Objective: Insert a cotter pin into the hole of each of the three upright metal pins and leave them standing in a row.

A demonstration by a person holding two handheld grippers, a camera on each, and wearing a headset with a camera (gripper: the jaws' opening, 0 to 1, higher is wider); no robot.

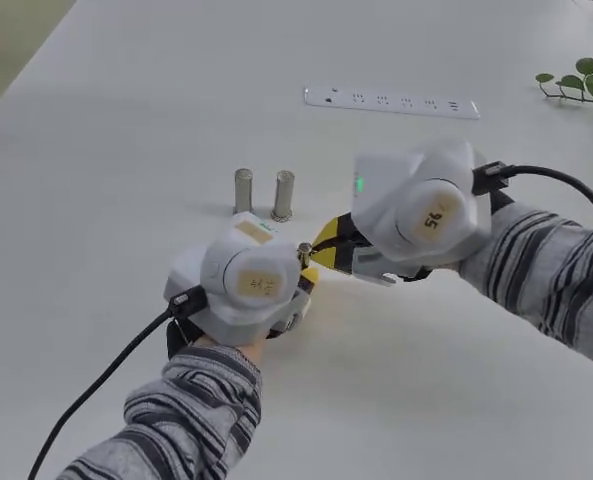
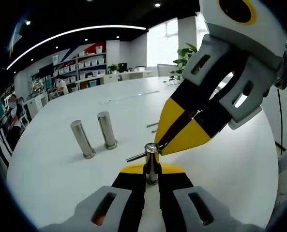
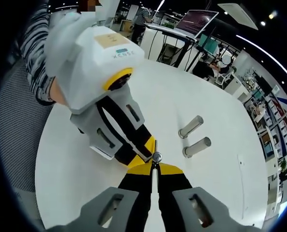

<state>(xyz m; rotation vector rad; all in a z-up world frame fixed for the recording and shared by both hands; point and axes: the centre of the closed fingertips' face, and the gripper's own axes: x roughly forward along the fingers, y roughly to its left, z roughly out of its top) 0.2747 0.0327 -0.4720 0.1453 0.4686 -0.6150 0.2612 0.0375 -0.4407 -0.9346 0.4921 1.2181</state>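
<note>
"Left gripper view, then. What sits between the left gripper's [image 2: 152, 175] fingers?"

"One metal pin [image 2: 152, 162], upright, with the yellow fingers clenched on its lower half."

"And the right gripper [image 2: 162, 145]?"

"It reaches in from the upper right, fingers pinched tight on the cotter pin [image 2: 136, 157]. That thin wire crosses the metal pin just under its head, and its end pokes out on the side away from the right gripper."

"Does the held pin rest on the desk [image 1: 126, 150]?"

"Cannot tell — the fingers cover its foot."

"Where are the other two?"

"In the head view the left standing pin [image 1: 243, 190] and the right standing pin [image 1: 284, 195] stand upright side by side on the desk, just beyond the grippers, not touching each other. A power strip [image 1: 391, 101] lies farther back."
</note>
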